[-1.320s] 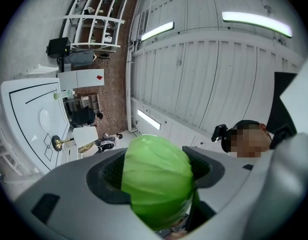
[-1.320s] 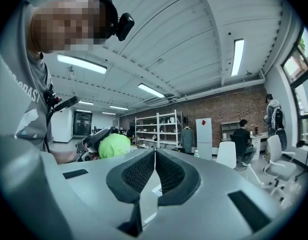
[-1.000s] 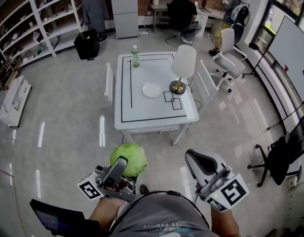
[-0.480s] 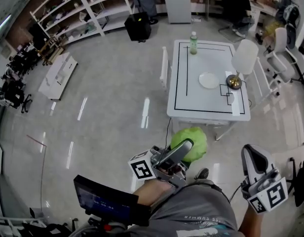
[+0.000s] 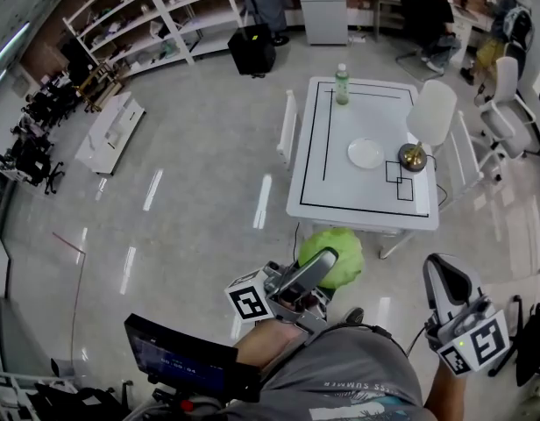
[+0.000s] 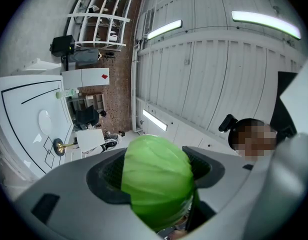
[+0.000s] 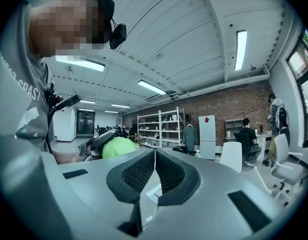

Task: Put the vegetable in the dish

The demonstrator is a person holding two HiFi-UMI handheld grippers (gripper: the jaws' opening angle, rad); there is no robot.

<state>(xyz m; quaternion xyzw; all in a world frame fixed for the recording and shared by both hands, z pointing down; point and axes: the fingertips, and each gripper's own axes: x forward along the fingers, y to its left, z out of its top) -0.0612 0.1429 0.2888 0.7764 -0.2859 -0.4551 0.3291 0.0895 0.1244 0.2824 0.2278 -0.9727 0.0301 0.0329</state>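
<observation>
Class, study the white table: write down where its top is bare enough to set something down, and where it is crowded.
Bare: on the table, the near-left stretch between the plate and the near edge, and the strip from the bottle to the plate. Crowded: the right side, where plate and lamp stand close together.

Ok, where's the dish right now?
Head view: the dish sits on the white table ahead, toward its right side, just left of the lamp.

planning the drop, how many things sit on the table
3: bottle at the far edge, dish near the middle, lamp right of it; its shade may hide more.
</observation>
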